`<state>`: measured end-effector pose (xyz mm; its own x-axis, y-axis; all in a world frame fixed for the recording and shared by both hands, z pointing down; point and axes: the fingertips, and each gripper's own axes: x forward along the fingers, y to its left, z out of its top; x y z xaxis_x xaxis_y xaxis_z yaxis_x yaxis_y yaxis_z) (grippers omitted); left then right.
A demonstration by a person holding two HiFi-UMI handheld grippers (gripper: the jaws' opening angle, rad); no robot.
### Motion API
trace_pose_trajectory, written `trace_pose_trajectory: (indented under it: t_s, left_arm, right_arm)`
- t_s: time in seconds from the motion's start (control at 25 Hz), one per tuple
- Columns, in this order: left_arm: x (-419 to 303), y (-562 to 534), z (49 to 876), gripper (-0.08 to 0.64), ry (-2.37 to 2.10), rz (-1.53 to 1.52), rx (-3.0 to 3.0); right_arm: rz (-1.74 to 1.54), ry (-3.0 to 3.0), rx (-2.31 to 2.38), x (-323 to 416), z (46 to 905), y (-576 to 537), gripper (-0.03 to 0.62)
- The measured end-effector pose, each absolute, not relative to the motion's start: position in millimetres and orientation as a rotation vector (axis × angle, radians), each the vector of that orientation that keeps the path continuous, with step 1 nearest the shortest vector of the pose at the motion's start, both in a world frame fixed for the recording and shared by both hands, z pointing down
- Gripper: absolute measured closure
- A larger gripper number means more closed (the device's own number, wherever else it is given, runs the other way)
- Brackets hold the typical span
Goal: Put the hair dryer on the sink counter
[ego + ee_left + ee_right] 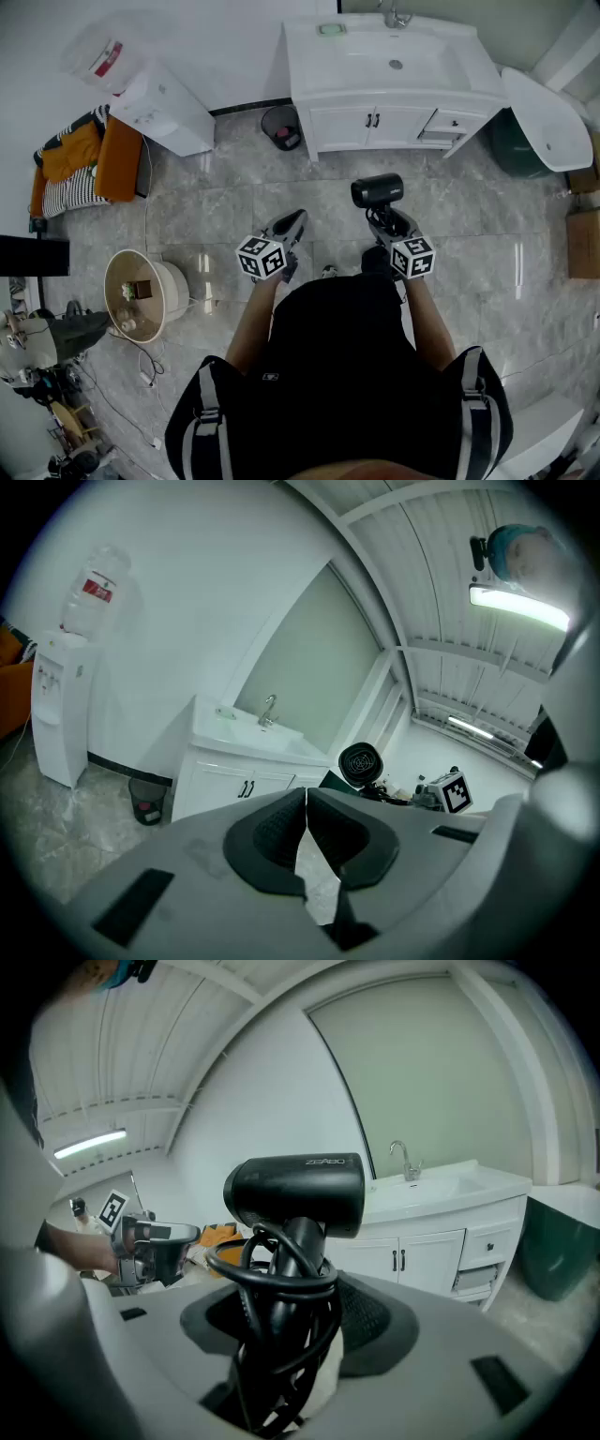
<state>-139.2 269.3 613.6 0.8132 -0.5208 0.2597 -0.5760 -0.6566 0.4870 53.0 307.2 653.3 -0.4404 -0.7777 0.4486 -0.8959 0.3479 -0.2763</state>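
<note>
A black hair dryer [377, 190] [295, 1192] stands upright in my right gripper [384, 221] [286, 1326], whose jaws are shut on its handle with the black cord [272, 1274] coiled round it. The dryer also shows in the left gripper view as a round black grille [359, 762]. My left gripper [290, 228] [307, 822] is shut with nothing between its pads. Both are held over the floor, short of the white sink counter [319, 58] [217, 731] [441, 1194], which has a basin [398, 66] and a tap [395, 17] [403, 1159].
A small black bin [280, 127] stands at the cabinet's left foot. A white water dispenser [159, 108] [54, 705] is at the left wall, with orange and striped cloth [84, 164] beside it. A round basket [141, 292] sits on the grey tiled floor [216, 206]. A white tub [544, 117] is at the right.
</note>
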Motion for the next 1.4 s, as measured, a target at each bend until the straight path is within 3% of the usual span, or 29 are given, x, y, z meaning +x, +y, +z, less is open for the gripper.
trace_pose_trajectory:
  t_s: [0.92,1.4]
  left_arm:
    - [-154.1,268.0,617.7,0.541,-0.801,0.17,2.431]
    - [-132.8,239.6,616.8,0.541,-0.834,0.165,2.407]
  right_arm:
    - [0.692,-2.355,1.526,41.2,643.6,293.6,0.293]
    - [0.696,-2.358,1.509,70.9,643.0,255.4,0.293]
